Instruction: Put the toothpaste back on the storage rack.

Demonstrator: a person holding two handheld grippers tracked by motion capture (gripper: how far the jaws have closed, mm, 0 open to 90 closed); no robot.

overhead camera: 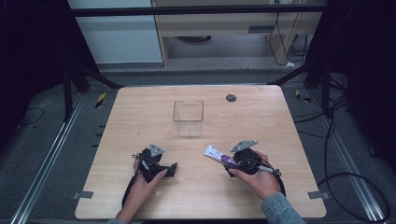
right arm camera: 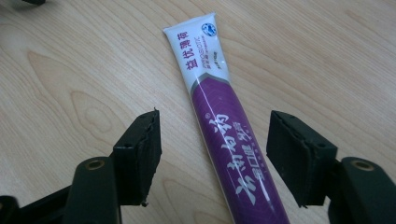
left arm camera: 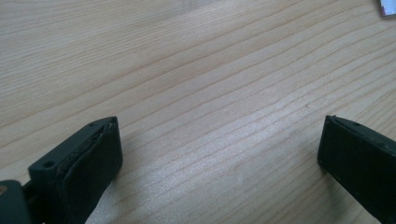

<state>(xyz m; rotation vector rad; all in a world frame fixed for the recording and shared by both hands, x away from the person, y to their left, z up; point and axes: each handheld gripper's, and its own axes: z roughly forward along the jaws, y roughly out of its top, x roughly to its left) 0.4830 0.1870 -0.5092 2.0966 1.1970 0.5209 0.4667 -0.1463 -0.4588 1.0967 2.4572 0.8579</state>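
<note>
A purple and white toothpaste tube (overhead camera: 219, 156) (right arm camera: 224, 112) lies flat on the wooden table (overhead camera: 201, 196), right of centre. My right gripper (overhead camera: 236, 161) (right arm camera: 212, 149) is open with one jaw on each side of the tube's purple part, neither jaw touching it. My left gripper (overhead camera: 172, 169) (left arm camera: 219, 149) rests low over bare wood at the front left, open wide with nothing between its jaws. A clear plastic box (overhead camera: 188, 118) stands upright and empty near the table's middle, beyond both grippers.
A small dark round disc (overhead camera: 230, 98) sits in the tabletop near the far edge. Black frame legs and cables surround the table. A corner of the tube (left arm camera: 387, 7) peeks in at the top right of the left gripper view.
</note>
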